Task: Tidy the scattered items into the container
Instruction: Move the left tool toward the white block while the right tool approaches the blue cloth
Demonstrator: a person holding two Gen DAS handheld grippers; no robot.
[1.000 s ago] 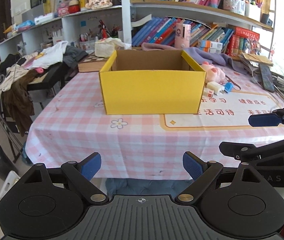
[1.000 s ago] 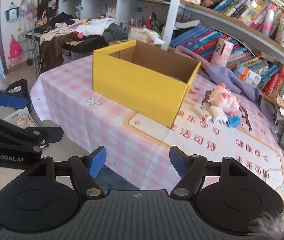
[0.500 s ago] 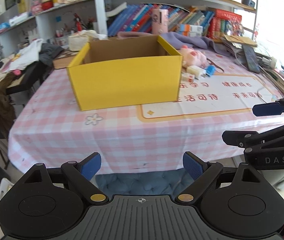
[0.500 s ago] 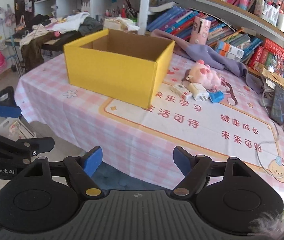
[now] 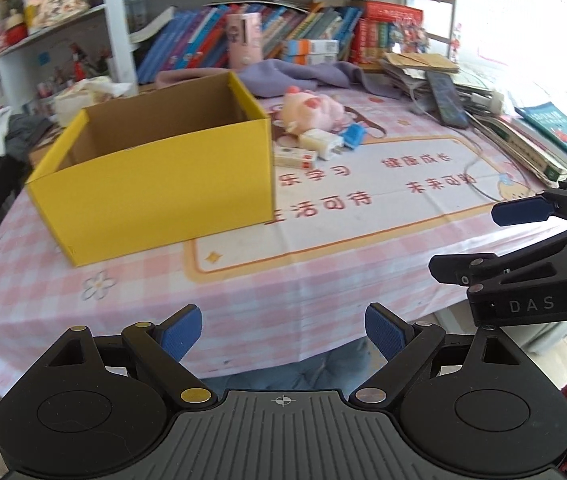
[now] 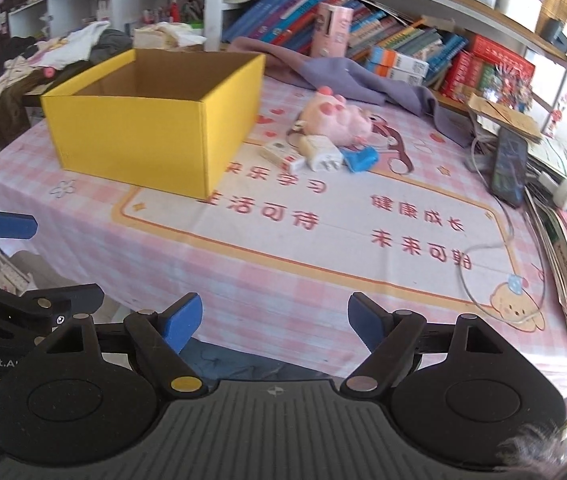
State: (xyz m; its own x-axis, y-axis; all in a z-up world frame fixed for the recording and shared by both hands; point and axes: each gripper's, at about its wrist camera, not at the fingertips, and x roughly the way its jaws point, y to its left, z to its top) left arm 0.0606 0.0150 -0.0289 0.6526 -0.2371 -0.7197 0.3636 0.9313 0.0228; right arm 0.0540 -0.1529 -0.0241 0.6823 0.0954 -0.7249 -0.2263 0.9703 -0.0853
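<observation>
- Yellow cardboard box point(image 6: 151, 120) sits on the pink checked tablecloth point(image 6: 243, 280); pink plush toy point(image 6: 335, 118) and chargers point(image 6: 319, 154) beside it.
- Left gripper point(image 5: 281, 330) and right gripper point(image 6: 273, 322) angle downward at the table's near edge, both agape, holding nothing.

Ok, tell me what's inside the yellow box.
Only bare brown cardboard walls show inside the yellow box; no item is visible in it. Its floor is hidden by the near walls in both views, so something low could lie there unseen.

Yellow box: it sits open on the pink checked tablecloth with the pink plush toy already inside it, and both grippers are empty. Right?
Not quite. The pink plush toy is not in the yellow box; the right wrist view shows it lying on the tablecloth beside the box. The rest holds: left gripper and right gripper are empty.
</observation>
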